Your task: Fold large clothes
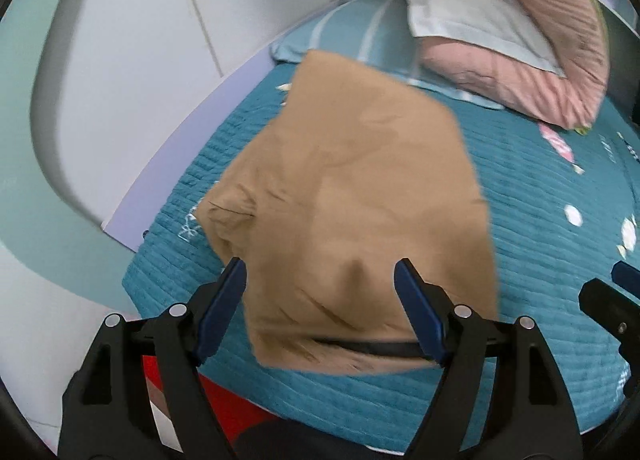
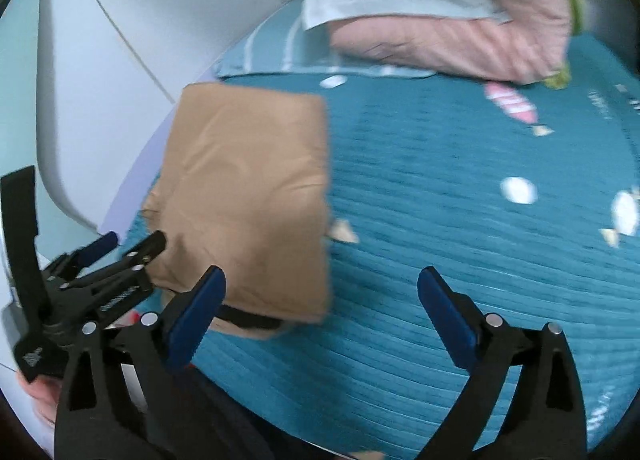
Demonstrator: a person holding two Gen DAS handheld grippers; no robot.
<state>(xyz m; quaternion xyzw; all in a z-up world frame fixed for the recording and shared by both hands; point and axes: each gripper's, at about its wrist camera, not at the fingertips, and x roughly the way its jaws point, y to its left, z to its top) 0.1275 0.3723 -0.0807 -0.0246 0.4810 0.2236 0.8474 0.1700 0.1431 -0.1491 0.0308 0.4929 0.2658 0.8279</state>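
1. I see the tan garment (image 1: 352, 196) lying folded into a compact packet on the teal quilted bedspread (image 1: 540, 220), toward the bed's left edge, beside the white wall (image 1: 140, 40).
2. Its long axis runs from my near side away toward the striped pillow (image 1: 360, 20); the far end just reaches that pillow.
3. The near end shows a dark band (image 1: 372, 348) crossing it, with a fabric edge sticking out beneath.
4. My left gripper (image 1: 320, 280) hangs over the near end with its jaws spread wide, holding nothing.
5. My right gripper (image 2: 322, 288) is also spread wide and empty, over bare bedspread just right of the garment's near corner.
6. A pink quilt (image 2: 440, 36) lies piled at the head of the bed.
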